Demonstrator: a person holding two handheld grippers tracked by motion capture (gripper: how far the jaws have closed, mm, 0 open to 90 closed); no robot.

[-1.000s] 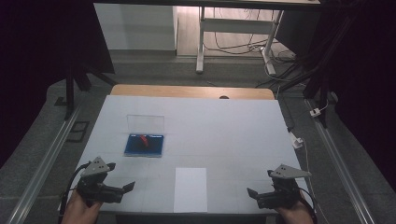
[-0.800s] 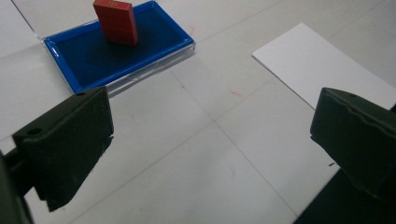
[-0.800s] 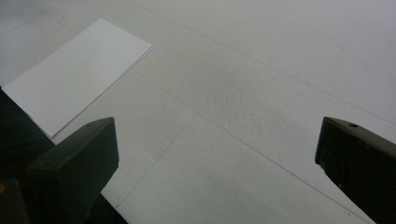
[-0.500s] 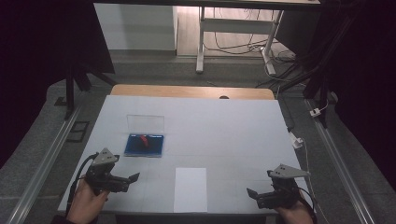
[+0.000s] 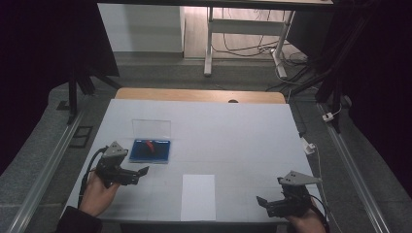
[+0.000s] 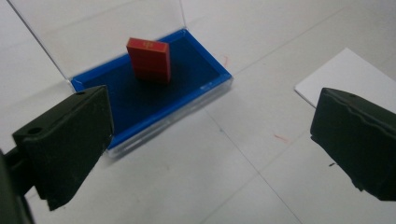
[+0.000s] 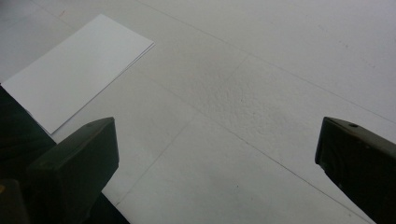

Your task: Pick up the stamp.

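A flat blue case [image 5: 150, 151] [image 6: 154, 100] lies open on the left half of the white table [image 5: 233, 131], its clear lid [image 5: 151, 127] [image 6: 93, 28] standing up behind it. A small red block [image 5: 150, 145] [image 6: 149, 59] stands upright inside it. My left gripper [image 5: 141, 173] [image 6: 212, 140] hovers open just in front and left of the case, jaws wide apart with nothing between them. My right gripper [image 5: 265, 204] [image 7: 215, 172] rests open near the front right edge, over bare table.
A white sheet of paper [image 5: 198, 196] [image 7: 77, 70] [image 6: 345, 77] lies at the front middle of the table, between the two grippers. A wooden strip [image 5: 199, 95] runs along the far edge. Dark floor, rails and cables surround the table.
My left gripper has moved forward from the front left corner up to the blue case. The right gripper has stayed where it was.
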